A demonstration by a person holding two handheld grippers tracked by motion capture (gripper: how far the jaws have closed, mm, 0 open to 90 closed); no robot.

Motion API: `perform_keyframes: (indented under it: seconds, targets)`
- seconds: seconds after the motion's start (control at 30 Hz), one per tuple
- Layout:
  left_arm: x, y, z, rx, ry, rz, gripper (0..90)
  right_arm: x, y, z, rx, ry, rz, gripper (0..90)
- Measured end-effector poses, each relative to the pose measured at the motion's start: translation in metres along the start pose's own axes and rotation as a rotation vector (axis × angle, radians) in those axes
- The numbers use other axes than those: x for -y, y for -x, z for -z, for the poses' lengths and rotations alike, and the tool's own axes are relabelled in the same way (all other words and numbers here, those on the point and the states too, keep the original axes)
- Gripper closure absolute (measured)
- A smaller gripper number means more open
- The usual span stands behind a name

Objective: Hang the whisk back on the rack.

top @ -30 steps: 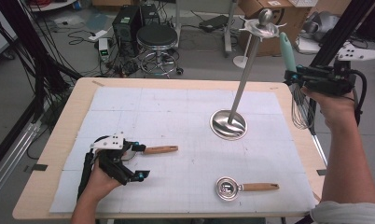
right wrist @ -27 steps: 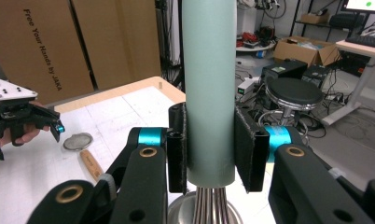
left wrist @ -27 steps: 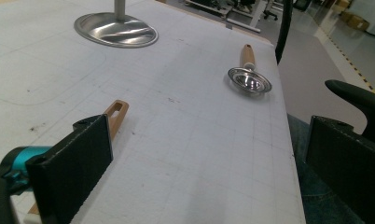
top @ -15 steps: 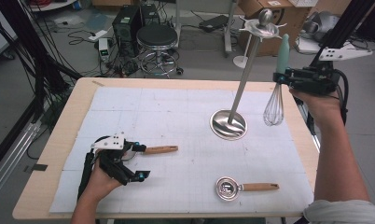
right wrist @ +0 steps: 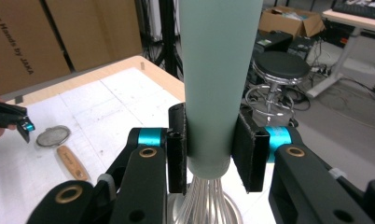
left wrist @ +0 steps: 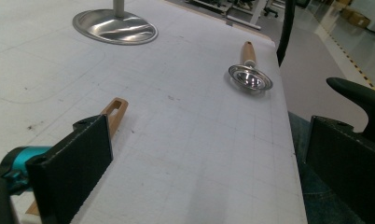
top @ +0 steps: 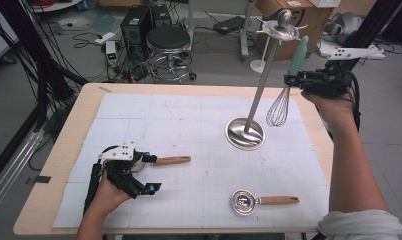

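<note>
Right tongs pinch the whisk handle at upper right, left tongs spread; swinging wires could clip the stand.

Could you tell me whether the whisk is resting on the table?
No, the right gripper holds the whisk by its handle, wires hanging above the table.

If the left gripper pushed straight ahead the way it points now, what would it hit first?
Probably nothing soon: between the left gripper's open fingers lies bare white mat. The small strainer sits farther along, slightly right of that line; depth is hard to judge.
</note>
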State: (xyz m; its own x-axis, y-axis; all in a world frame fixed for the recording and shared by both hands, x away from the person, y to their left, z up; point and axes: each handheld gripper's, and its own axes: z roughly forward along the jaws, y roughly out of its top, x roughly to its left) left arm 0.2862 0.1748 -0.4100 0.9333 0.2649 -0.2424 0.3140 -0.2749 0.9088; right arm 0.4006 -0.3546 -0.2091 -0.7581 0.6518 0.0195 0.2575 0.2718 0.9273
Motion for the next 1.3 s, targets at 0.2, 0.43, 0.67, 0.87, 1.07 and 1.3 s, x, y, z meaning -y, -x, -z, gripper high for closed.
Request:
perform_keyframes:
  seconds: [0.2,0.43,0.67,0.87,1.07,1.3]
  targets:
    - [0.0,0.0,0.0,0.0,-0.001,-0.001,1.8,-0.003,-0.001,-0.006,0.003,-0.013,-0.007,68.4]
    - [0.0,0.0,0.0,0.002,-0.004,-0.002,1.8,-0.002,-0.003,-0.008,-0.008,-0.005,-0.021,53.5]
    - [0.0,0.0,0.0,0.001,-0.003,0.0,1.8,-0.003,-0.008,0.001,-0.017,0.025,-0.004,46.6]
    - [0.0,0.0,0.0,0.002,-0.005,-0.003,1.8,-0.001,-0.011,0.011,-0.036,0.042,0.0,47.3]
    - [0.0,0.001,-0.001,0.004,-0.005,-0.002,1.8,0.007,-0.014,0.02,-0.051,0.06,-0.008,45.7]
    - [-0.001,0.0,-0.002,0.004,-0.007,-0.006,1.8,0.008,-0.024,0.024,-0.073,0.064,0.022,43.3]
